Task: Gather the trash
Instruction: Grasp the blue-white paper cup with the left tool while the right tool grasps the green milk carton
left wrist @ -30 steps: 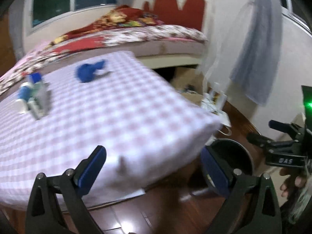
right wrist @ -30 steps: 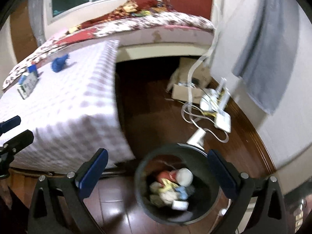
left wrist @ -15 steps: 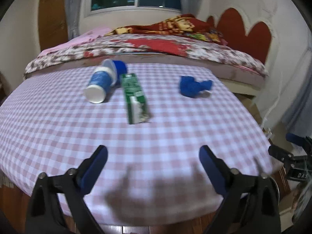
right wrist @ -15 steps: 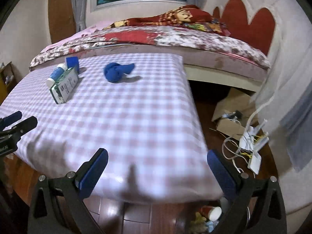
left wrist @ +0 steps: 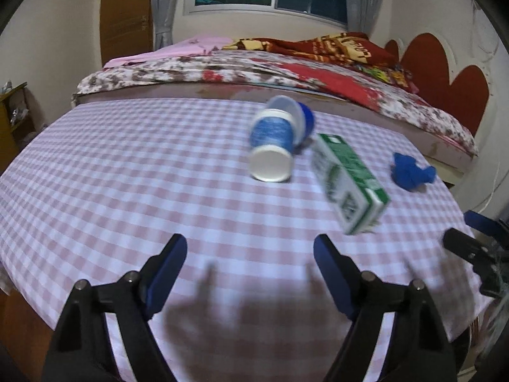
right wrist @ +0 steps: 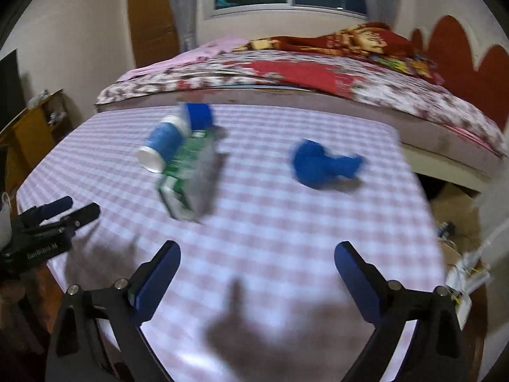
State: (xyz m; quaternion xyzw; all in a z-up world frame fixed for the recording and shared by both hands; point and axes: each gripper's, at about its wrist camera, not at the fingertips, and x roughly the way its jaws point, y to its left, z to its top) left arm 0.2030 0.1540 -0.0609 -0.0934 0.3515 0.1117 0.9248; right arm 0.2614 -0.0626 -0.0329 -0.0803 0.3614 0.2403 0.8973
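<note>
On the checked tablecloth (left wrist: 127,165) lie a blue and white cup (left wrist: 272,146) on its side, a green and white carton (left wrist: 350,181) and a crumpled blue wad (left wrist: 412,173). My left gripper (left wrist: 249,254) is open and empty above the near table edge, short of the cup and carton. My right gripper (right wrist: 256,261) is open and empty over the table, with the blue wad (right wrist: 321,164) ahead to the right and the carton (right wrist: 187,172) and cup (right wrist: 162,145) ahead to the left.
A bed (left wrist: 286,70) with floral and red covers stands behind the table. A wooden shelf (right wrist: 35,127) is at the left. Cables and a white device (right wrist: 467,273) lie on the floor at the right. The other gripper (left wrist: 477,245) shows at the right edge.
Both grippers swung from the floor bin up over the table and moved closer to the cup, carton and blue wad. Both stayed open and empty.
</note>
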